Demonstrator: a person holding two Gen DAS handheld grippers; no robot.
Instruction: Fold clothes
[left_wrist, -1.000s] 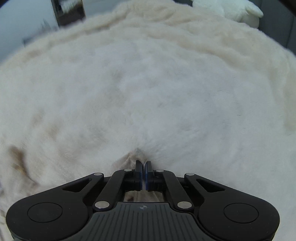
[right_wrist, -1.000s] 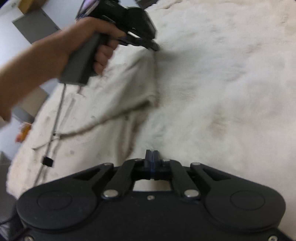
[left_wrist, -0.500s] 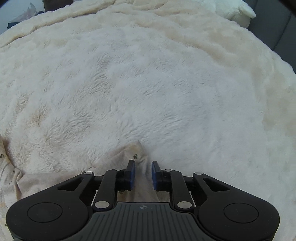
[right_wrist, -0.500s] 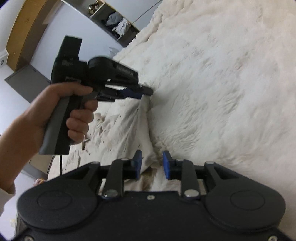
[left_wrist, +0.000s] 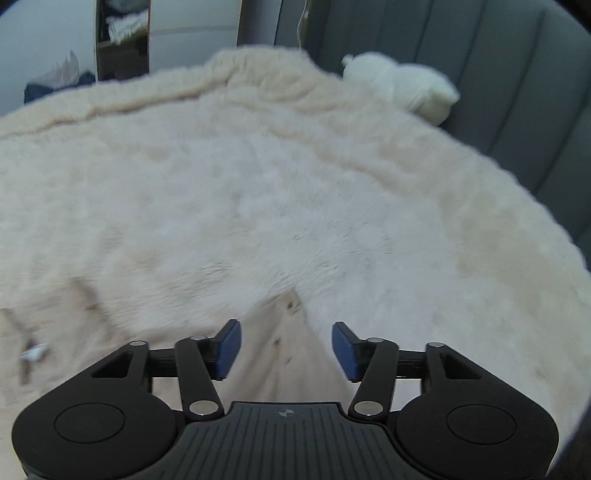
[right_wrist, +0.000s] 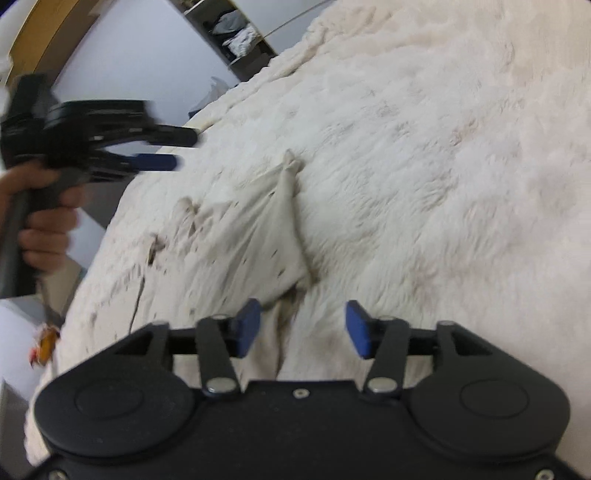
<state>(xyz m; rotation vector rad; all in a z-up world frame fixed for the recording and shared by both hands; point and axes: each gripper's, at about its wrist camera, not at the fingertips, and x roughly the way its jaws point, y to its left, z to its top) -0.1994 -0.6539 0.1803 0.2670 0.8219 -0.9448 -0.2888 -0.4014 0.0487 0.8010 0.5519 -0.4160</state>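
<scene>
both tools, left tool (left_wrist: 284, 349) and right tool (right_wrist: 301, 328), are opening with nothing between their pads; the cream garment (right_wrist: 255, 236) is lying creased on the bed (right_wrist: 443, 166) (fold apparently laid, further folds likely remaining)

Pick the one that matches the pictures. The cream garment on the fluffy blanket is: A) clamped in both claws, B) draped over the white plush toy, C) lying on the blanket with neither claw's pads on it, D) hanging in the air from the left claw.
C. The garment lies on the blanket; the right claw and the left claw are both opening, their blue pads apart and off the cloth.
</scene>
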